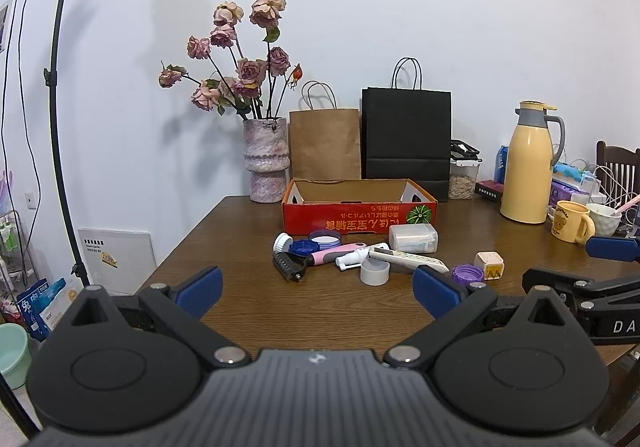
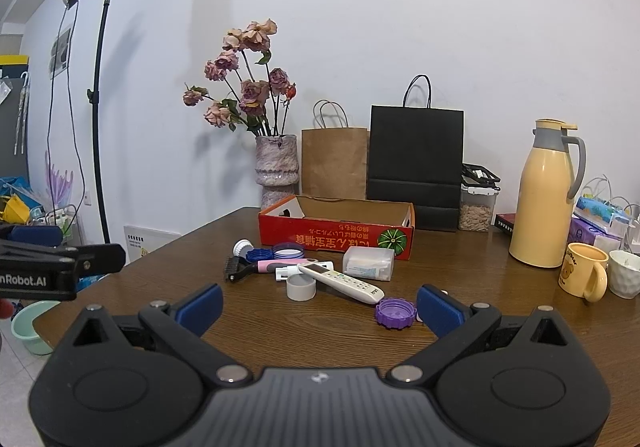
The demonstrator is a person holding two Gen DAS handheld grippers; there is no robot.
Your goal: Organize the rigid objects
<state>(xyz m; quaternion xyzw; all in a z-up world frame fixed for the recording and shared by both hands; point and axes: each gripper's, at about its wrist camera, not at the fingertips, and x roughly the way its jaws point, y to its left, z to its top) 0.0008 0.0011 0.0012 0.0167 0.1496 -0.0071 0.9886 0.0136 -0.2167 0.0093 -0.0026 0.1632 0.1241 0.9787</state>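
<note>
The things I have to sort lie in a loose cluster near the middle of the worktop (image 1: 248,231), just in front of the red cardboard tray (image 1: 359,213), which stands open toward the far edge. In the cluster I see a white remote (image 2: 340,282), a pink-handled brush (image 1: 316,258) with black bristles, a grey tape ring (image 1: 375,272), a purple cap (image 2: 394,312), a blue lid (image 1: 304,246), a clear plastic box (image 1: 413,238) touching the tray's front wall, and a small cream cube (image 1: 489,265) off toward the right side.

My left claw (image 1: 318,289) hovers level above the near edge of the worktop, its blue pads spread wide with nothing between them. My right claw (image 2: 319,305) sits in the same pose, also wide apart and empty, pointing at the purple cap and the remote. Each claw shows partly at the side of the other's view, cut off by the frame.

The right pad of the right claw hides the cream cube almost fully in that view; only a pale sliver shows. A small white spray piece (image 1: 352,259) beside the brush handle is hard to make out. The print on the tray reads upside down from here.

Along the far edge stand a vase of dried roses (image 1: 266,159), a brown bag (image 1: 325,143), a black bag (image 1: 406,135) and a yellow thermos (image 1: 528,167); a yellow mug (image 1: 570,222) sits at the right edge.
</note>
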